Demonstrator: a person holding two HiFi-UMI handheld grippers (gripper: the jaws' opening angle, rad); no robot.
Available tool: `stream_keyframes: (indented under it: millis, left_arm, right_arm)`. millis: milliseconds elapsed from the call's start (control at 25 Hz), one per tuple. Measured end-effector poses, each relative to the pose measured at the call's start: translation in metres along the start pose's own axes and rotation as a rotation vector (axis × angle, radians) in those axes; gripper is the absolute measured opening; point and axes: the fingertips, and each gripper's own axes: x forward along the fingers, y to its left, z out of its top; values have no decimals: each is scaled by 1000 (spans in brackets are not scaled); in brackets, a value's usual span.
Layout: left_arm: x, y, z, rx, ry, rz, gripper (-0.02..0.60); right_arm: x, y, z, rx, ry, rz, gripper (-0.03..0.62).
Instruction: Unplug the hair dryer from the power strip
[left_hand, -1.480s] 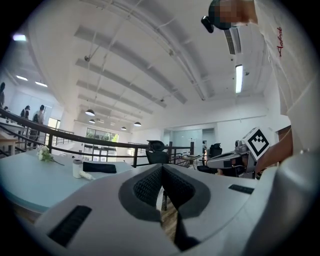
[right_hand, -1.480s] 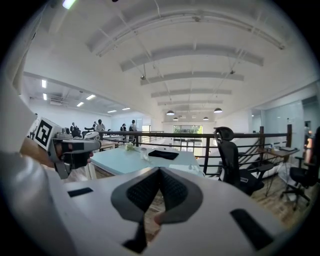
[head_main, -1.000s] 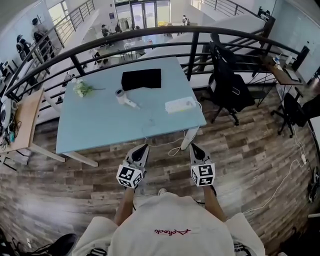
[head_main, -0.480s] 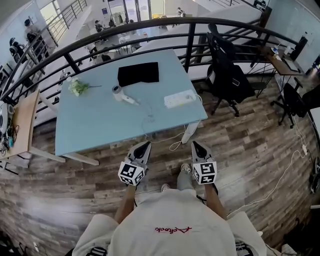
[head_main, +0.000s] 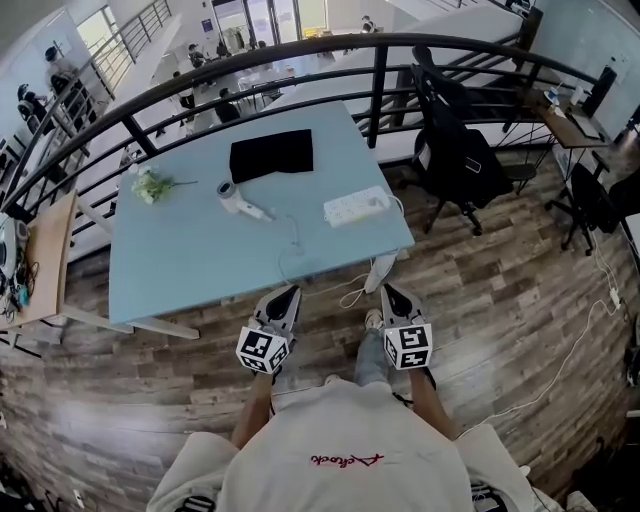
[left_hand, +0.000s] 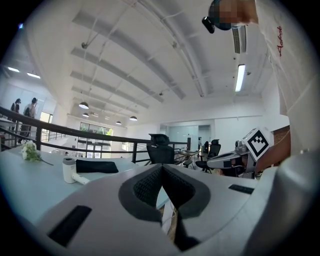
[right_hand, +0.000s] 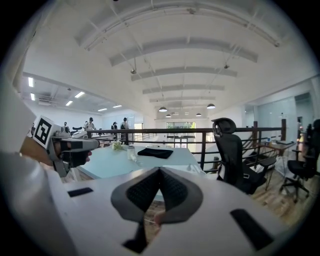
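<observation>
Blue table (head_main: 180, 270) stands by a black railing (head_main: 300, 48). On it lie the white hair dryer (head_main: 238, 198) and, to its right, the white power strip (head_main: 355, 207). Left gripper (head_main: 288, 296) and right gripper (head_main: 390, 294) hang near the table's edge, well apart from both, each pinched tight with nothing inside.

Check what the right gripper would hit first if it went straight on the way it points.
Probably the near edge of the blue table, close to its right corner. Nothing shows between it and the right gripper. Depth is unclear; it might pass just under the top.
</observation>
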Motion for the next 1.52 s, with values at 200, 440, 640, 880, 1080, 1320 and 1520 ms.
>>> stream_keyframes:
  millis: [200, 440, 640, 880, 1080, 1320, 1520]
  left_arm:
    - [40, 13, 3, 8, 4, 7, 8]
    - [99, 34, 15, 15, 6, 18, 8]
    - [148, 50, 29, 35, 8, 41, 8]
    - [209, 66, 42, 42, 12, 89, 8]
    - [254, 79, 54, 47, 13, 121, 8]
    - [305, 85, 54, 40, 35, 146, 8]
    - [332, 79, 45, 31, 68, 135, 8]
  right_arm:
    - [32, -26, 4, 5, 1, 17, 15]
    - [82, -67, 25, 4, -9, 35, 17]
    - [124, -99, 47, 0, -23, 70, 17]
    - [173, -142, 68, -8, -26, 131, 17]
    - [210, -177, 88, -17, -36, 166, 15]
    - [243, -215, 96, -14, -29, 201, 17]
    - [261, -233, 92, -3, -16, 224, 15]
